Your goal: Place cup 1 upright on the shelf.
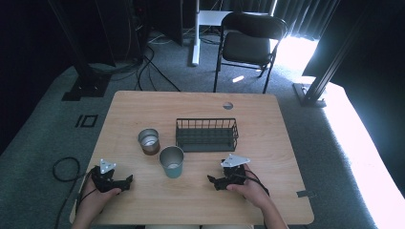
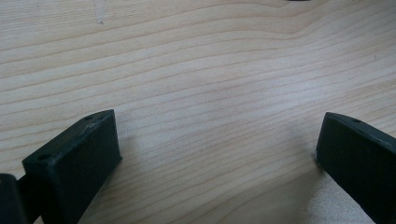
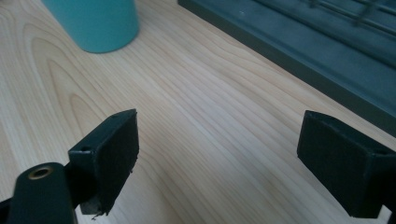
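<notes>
Both the left gripper (image 1: 125, 182) and right gripper (image 1: 213, 181) rest on the desk (image 1: 267, 143), jaws wide and empty. The teal cup (image 1: 171, 161) stands between them, near the wire basket (image 1: 207, 134). Risk: an off-centre approach may tip it.

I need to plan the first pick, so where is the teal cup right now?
In the high view the teal cup stands upright near the table's middle, just right of the brown cup and in front of the wire basket's left end.
</notes>
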Demonstrator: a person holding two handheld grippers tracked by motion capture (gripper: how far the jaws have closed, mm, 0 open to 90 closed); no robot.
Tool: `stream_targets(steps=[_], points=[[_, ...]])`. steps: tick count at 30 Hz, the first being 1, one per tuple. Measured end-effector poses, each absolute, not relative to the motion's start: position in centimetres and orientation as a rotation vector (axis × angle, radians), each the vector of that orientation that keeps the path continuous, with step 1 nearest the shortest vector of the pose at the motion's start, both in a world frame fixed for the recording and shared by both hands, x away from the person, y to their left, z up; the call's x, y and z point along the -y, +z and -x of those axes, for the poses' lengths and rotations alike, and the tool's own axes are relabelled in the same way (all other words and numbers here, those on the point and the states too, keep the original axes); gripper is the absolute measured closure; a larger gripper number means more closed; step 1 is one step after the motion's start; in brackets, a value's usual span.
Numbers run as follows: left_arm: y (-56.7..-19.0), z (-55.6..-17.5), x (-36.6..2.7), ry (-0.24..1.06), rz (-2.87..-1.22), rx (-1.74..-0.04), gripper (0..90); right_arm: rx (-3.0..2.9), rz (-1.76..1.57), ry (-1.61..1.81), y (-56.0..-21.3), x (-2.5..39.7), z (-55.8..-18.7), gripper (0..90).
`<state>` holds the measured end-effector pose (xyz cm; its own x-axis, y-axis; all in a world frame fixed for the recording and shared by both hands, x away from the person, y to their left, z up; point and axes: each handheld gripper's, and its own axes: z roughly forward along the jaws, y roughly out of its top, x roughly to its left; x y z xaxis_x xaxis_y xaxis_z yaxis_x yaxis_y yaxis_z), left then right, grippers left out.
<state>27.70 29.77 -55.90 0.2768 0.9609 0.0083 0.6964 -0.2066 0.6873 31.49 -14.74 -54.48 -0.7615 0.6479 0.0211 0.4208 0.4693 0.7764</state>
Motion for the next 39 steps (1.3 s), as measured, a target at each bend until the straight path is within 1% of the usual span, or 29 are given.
stream_targets(steps=[11,20,39], points=[[-55.9,-27.7,-29.8,0.601,-1.978,-1.485,0.5,-2.491,-0.825,1.206,-54.6,11.4,-31.6,12.5],[-55.9,-27.7,-29.8,0.601,-1.977,-1.486,0.5,-2.495,-0.739,1.284,-53.8,9.0,-31.5,12.5],[-55.9,-27.7,-29.8,0.599,-1.978,-1.486,0.5,-2.485,-0.602,1.401,-52.4,5.3,-31.7,12.5]])
